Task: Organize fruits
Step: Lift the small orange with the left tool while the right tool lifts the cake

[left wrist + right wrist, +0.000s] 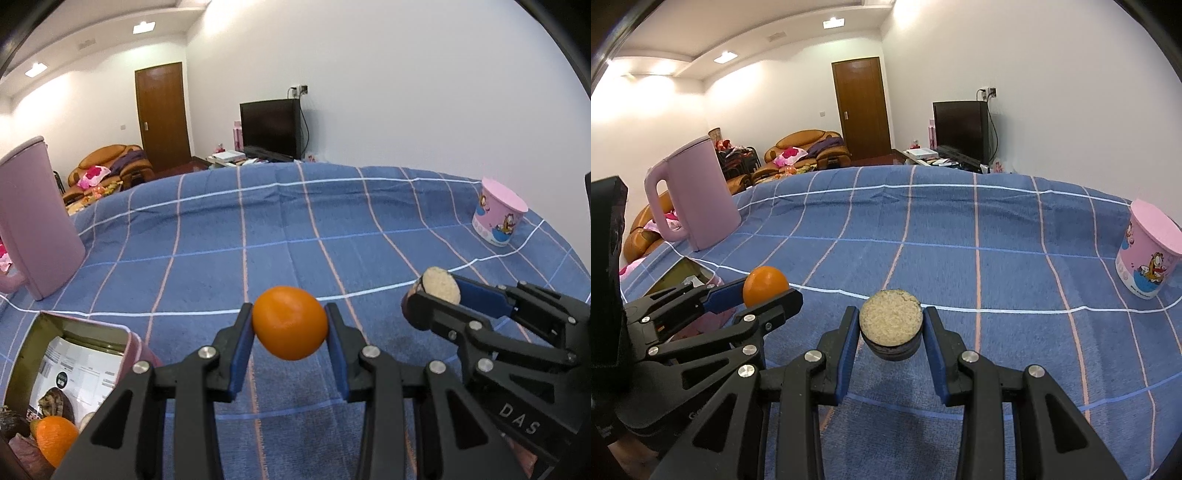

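1. Two grippers, both loaded and held up over the blue checked cloth [295, 229]: the left gripper [290, 325] is closed to the width of a smooth round orange fruit [290, 322], and the right gripper [891, 326] pinches a short dark cylinder with a pale grainy cut face [890, 317].
2. Risk up close: that orange is round and slick, gripped only at its sides between the blue pads [242, 354], so a tilt or jolt could squirt it out, and it would likely roll across the cloth.
3. The cylinder's grainy face looks crumbly; squeezing harder might break it.
4. Just left, the open pink metal tin [129, 341] already holds another orange [55, 434] and dark items. A drop from high up could bounce out or strike them.
5. Both grippers sit near each other, so swinging toward the tin together risks a clash.
6. Writing: "DAS" on the right gripper's body; the tin's inner label is too small to read.
7. Farther off, a pink kettle [692, 195] and a pink cartoon-cat tub [1148, 254].
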### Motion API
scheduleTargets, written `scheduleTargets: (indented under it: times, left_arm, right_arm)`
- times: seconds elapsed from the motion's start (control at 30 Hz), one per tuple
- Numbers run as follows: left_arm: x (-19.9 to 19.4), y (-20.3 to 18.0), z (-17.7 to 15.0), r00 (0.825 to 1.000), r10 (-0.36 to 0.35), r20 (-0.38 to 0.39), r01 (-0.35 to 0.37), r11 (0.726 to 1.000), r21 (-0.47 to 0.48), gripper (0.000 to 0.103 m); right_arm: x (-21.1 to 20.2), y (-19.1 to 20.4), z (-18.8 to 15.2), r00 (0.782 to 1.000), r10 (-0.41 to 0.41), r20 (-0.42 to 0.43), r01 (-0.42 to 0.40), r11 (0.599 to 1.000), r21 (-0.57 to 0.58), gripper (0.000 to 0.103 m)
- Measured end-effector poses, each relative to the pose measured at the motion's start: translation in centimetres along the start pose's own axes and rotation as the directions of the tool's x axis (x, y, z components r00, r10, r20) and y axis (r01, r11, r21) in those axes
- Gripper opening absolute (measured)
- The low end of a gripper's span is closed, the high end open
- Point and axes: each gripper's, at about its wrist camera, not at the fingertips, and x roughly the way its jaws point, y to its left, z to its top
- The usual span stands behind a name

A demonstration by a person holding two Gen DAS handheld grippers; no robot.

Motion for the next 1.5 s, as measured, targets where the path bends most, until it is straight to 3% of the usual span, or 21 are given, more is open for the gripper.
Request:
scheduleTargets:
  times: [1.5]
  left_arm:
    - [-2.6,0.0,-0.3,0.987,0.068,0.143,-0.068,0.998,-0.005,0.039]
  right_arm:
    - [-3.7,1.0,-0.8,0.986,-0.012,0.167,0.022,0.998,-0.059,0.037]
